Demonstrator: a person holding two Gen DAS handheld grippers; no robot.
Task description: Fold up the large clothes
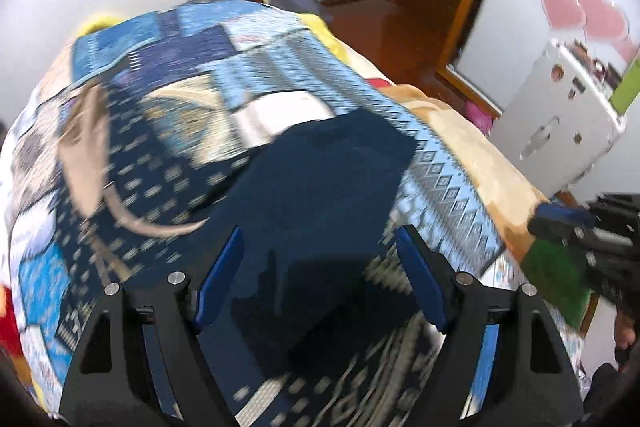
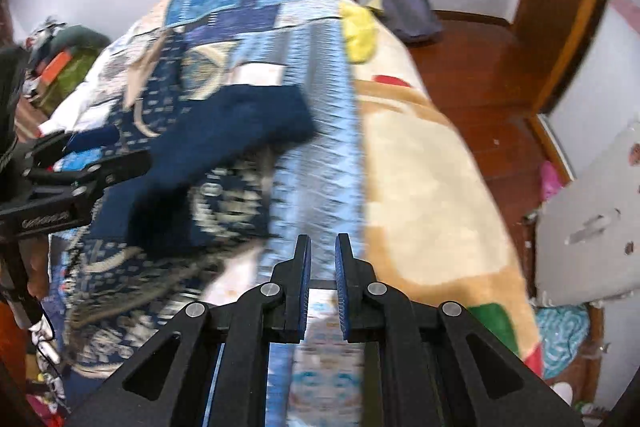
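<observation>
1. While both frames are smeared with blur, the bed (image 2: 432,187) is plain enough: a cream and tan blanket covers it, and a big patchwork garment (image 2: 280,67) in blues and whites lies spread across the top.
2. A dark navy piece of cloth (image 1: 320,195) lies on the patchwork garment near the bed's close end, partly folded over itself; whether it belongs to the same garment I cannot tell.
3. The left gripper (image 1: 320,279) hangs over that navy cloth with its blue pads (image 1: 420,279) standing wide apart and nothing between them.
4. The right gripper (image 2: 322,283) is angled down over the pale blue patterned strip at the garment's edge, its fingers drawn close together with only a narrow slit between them, and no cloth caught there.
5. From the right wrist view, the left gripper shows at the left edge, just beside the navy cloth.
6. A tan strap or ribbon (image 1: 86,131) trails across the garment's far left part.
7. Beyond the bed are a reddish wooden floor (image 2: 480,59), a grey bag (image 2: 412,7) against the white wall, and a white cabinet (image 1: 560,107) to the right.
</observation>
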